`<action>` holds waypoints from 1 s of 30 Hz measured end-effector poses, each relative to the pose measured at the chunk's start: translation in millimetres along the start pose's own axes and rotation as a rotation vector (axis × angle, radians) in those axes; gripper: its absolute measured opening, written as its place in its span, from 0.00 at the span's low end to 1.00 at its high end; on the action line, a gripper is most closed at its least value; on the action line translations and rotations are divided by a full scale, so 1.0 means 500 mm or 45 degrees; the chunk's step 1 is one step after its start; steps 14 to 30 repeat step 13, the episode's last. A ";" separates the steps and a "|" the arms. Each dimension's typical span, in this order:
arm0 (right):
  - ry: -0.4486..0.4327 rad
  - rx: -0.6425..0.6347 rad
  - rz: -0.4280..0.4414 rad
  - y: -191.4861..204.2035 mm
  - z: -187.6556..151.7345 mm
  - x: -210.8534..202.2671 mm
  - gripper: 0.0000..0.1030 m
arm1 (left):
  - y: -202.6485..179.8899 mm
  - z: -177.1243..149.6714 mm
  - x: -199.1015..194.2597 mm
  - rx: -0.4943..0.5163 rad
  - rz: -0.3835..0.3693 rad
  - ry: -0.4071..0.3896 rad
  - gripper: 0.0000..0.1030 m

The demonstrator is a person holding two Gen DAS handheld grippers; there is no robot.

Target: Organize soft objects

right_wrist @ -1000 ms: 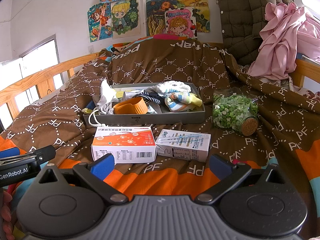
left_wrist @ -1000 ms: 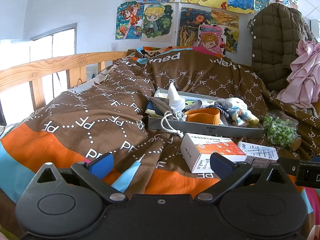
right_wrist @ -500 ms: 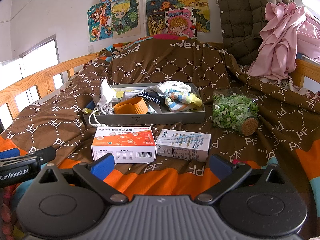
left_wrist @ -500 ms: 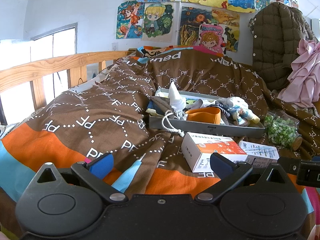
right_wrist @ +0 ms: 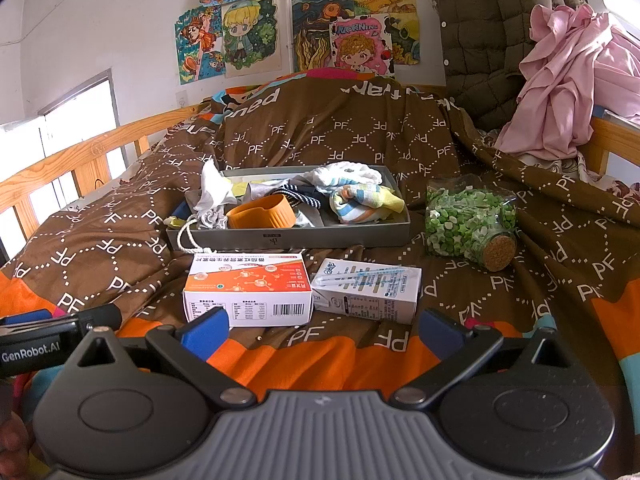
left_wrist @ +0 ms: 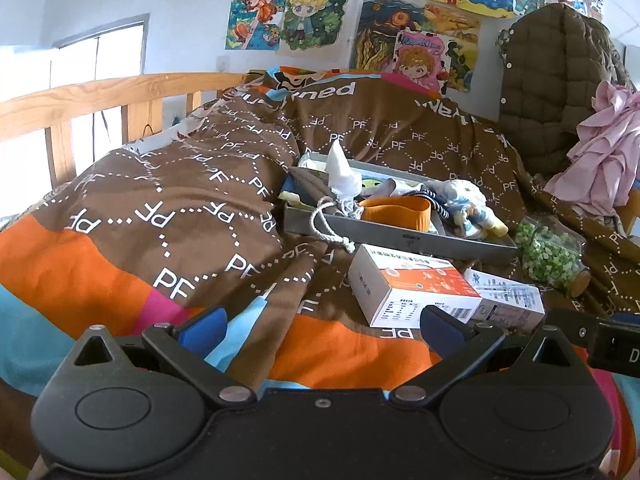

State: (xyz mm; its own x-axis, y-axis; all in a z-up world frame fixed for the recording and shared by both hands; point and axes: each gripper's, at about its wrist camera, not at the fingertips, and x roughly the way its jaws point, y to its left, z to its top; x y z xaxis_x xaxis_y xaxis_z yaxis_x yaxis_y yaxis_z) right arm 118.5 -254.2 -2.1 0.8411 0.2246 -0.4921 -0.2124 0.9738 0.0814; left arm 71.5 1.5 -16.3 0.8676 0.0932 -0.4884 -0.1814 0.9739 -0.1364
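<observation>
- Brown quilt printed with white "PF" letters covers the whole bed, banded orange at the near edge; everything else lies on it.
- Quilted olive jacket hangs at the far right with a pink garment draped in front of it.
- Grey tray sits mid-bed and holds the soft things: a white cloth standing up at its left end, a drawstring pouch whose white cord spills over the front wall, an orange band in the middle, a navy striped piece behind it, and a rolled pastel striped sock at the right end.
- Corked jar of green and white bits lies on its side just right of the tray.
- Orange-and-white carton and a white-and-blue carton lie side by side, touching, in front of the tray.
- My right gripper hovers low over the orange band of quilt, fingers spread wide, holding nothing, the cartons just ahead.
- My left gripper is likewise spread wide and empty, aimed at the quilt left of the cartons.
</observation>
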 end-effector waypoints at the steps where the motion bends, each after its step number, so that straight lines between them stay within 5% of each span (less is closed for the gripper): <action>1: 0.000 0.000 0.000 0.000 0.000 0.000 1.00 | -0.006 0.003 0.002 0.004 -0.001 -0.001 0.99; 30: 0.002 0.000 0.000 0.000 0.001 -0.001 1.00 | -0.012 0.007 -0.002 0.005 -0.003 -0.015 0.99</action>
